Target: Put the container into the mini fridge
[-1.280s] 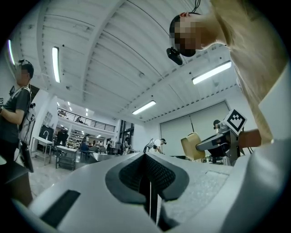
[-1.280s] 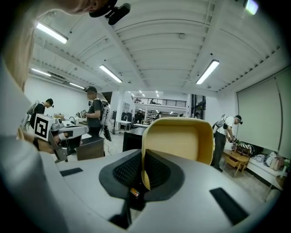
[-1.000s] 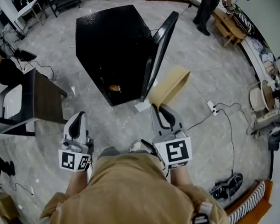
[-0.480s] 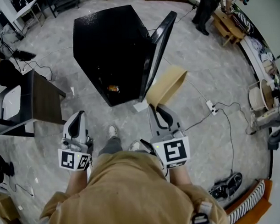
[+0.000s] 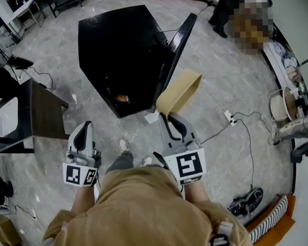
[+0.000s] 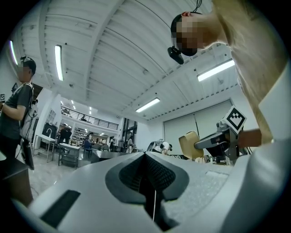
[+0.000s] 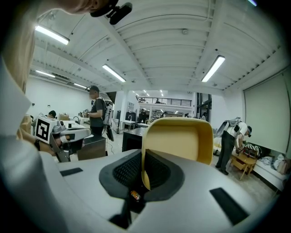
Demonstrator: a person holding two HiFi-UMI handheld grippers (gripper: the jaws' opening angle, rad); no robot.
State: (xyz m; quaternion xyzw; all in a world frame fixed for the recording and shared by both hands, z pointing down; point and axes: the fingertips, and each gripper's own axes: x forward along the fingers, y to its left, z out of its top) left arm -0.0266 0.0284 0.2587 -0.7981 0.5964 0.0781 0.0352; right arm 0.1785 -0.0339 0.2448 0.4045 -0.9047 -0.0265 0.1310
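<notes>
The black mini fridge (image 5: pixel 121 40) stands on the floor ahead, its door (image 5: pixel 174 53) swung open to the right. Something small and orange (image 5: pixel 122 98) lies inside, low down. My right gripper (image 5: pixel 166 117) is shut on the rim of a tan container (image 5: pixel 179 92), held tilted in the air just in front of the open door. In the right gripper view the container (image 7: pixel 182 139) stands up from between the pads of that gripper (image 7: pixel 144 170). My left gripper (image 5: pixel 83 135) hangs empty at the left, apart from the fridge; its jaws (image 6: pixel 148 175) look shut.
A dark side table (image 5: pixel 42 111) stands at the left of the fridge. Cables and a power strip (image 5: pixel 229 117) run over the floor at the right. A person (image 5: pixel 223 11) stands at the far right. My own foot (image 5: pixel 123 145) shows between the grippers.
Both grippers and the container have moved forward toward the fridge, which now sits closer. A foot has stepped forward into view. The grip on the container is unchanged.
</notes>
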